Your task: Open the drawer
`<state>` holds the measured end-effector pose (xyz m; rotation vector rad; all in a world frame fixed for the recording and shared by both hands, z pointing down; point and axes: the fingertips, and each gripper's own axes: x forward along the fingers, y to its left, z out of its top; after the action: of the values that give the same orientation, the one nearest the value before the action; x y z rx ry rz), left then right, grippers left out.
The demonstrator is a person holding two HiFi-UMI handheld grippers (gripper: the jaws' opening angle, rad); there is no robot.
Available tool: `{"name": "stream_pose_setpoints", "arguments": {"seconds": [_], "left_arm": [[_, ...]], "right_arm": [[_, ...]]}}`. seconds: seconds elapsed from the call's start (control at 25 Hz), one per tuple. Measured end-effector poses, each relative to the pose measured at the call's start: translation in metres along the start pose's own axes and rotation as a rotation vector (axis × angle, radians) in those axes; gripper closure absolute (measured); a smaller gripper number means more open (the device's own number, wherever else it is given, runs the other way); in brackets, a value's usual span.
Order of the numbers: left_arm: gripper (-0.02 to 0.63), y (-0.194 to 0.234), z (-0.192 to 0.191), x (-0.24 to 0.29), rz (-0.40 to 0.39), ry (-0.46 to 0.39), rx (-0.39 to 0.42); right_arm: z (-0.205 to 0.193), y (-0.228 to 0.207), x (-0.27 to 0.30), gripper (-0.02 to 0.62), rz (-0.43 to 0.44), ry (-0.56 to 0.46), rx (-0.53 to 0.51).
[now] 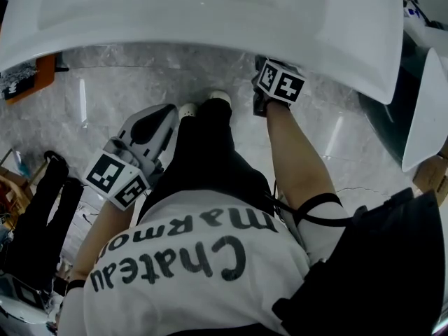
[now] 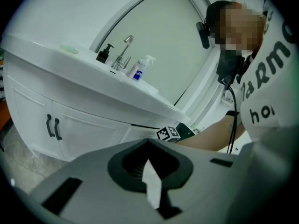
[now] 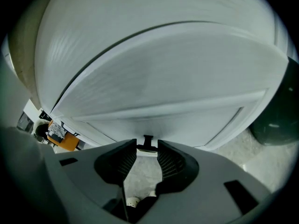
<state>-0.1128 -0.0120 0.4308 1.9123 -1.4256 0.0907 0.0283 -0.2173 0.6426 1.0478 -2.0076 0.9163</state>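
We note that the drawer [image 3: 177,78] sits in the white vanity, directly under the overhanging surface [image 1: 210,19], on the person's right side. Its small dark handle [image 3: 147,140] stands between the tips of the right tongs [image 3: 147,147]. The jaws stand fairly wide and appear to bear on the handle's two ends, with the floor showing through the gap below. The left tongs [image 2: 149,143] are closed on nothing, low at the person's left and well apart from the cabinet. We judge the drawer front to be a stiff, smooth, glossy panel with no purchase of its own, so the handle is the only sensible hold. It is short and thin, so we expect the grip could slip if the pull angles downward. We expect moderate weight on runners, which calls for a straight, level, steady pull.
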Motion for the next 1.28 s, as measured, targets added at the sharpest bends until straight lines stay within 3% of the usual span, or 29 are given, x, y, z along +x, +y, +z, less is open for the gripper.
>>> {"name": "stream_pose_setpoints", "arguments": {"seconds": [1.28], "left_arm": [[0.604,-0.013,-0.006,-0.003,-0.031,0.013,0.010]], "right_arm": [[-0.029,0.004,-0.015,0.451,0.008,0.064,-0.013]]}}
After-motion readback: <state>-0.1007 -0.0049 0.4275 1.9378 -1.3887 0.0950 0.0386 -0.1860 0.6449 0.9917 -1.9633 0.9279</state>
